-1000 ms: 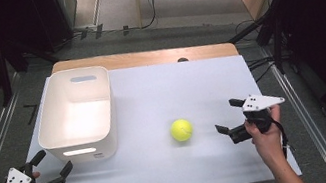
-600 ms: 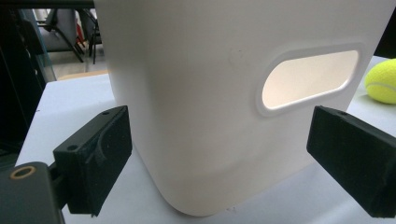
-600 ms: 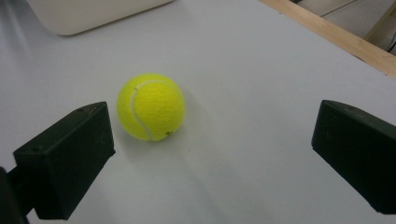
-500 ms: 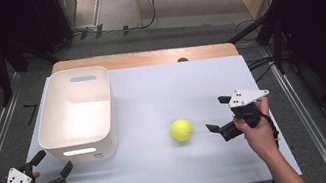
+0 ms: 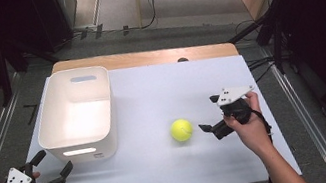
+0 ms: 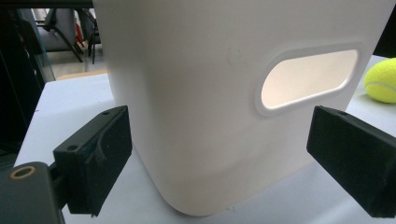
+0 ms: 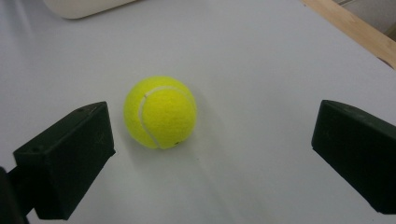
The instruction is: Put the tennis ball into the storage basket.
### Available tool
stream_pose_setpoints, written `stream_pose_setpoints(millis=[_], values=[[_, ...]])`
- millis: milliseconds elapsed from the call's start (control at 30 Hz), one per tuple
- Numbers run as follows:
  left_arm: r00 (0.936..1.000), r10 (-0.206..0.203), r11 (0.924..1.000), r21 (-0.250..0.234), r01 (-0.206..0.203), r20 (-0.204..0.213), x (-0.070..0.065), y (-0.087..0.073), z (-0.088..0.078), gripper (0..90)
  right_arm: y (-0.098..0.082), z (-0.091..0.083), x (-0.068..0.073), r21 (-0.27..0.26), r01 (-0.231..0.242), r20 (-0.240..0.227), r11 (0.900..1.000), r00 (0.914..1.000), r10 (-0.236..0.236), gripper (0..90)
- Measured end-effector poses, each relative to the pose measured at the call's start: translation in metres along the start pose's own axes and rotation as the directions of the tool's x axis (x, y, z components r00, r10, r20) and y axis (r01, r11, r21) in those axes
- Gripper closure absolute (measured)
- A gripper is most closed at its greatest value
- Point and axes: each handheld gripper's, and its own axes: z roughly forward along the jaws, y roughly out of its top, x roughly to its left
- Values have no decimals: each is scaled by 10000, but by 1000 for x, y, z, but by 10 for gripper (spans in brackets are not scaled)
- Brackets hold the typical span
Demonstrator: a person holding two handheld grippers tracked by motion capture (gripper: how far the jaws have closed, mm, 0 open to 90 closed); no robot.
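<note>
The right gripper has closed in on the ball from its right over the last second, jaws spread wide, nothing held. Likely a grasp comes next. The left gripper, open too, waits near the bin.

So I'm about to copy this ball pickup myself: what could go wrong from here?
The tennis ball lies free on the smooth white table, off-centre toward one jaw of the open right hand-held gripper. That jaw may touch first and roll it away. Closing on the round ball off its middle could squeeze it out. The left hand-held gripper sits open close to the white bin and might nudge it.
</note>
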Motion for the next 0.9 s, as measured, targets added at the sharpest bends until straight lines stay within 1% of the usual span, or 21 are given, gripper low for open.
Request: stream_pose_setpoints(millis=[333, 433, 567, 600, 633, 700, 900], values=[[10000, 0, 10000, 6, 0, -2, 0, 0, 0, 73, 11, 10, 1, 477, 282, -323, 9985, 9991, -267, 0], [10000, 0, 10000, 7, 0, 0, 0, 0, 0, 73, 14, 12, 2, 586, 336, -378, 9977, 9988, -315, 0], [10000, -2, 10000, -6, 3, 3, 0, 0, 0, 73, 17, 16, 3, 658, 514, -556, 9965, 9973, -478, 0], [10000, 2, 10000, 3, -2, 10, 0, 0, 0, 73, 18, 17, 4, 692, 496, -596, 9964, 9972, -455, 0], [10000, 1, 10000, 3, -1, 7, 0, 0, 0, 73, 19, 18, 4, 720, 587, -619, 9957, 9966, -543, 0], [10000, 3, 10000, 7, -3, 10, 0, 0, 0, 73, 20, 19, 5, 850, 596, -634, 9946, 9965, -543, 0], [10000, -2, 10000, 18, 2, -5, 0, 0, 0, 73, 25, 24, 7, 1045, 855, -869, 9908, 9933, -765, 0]])
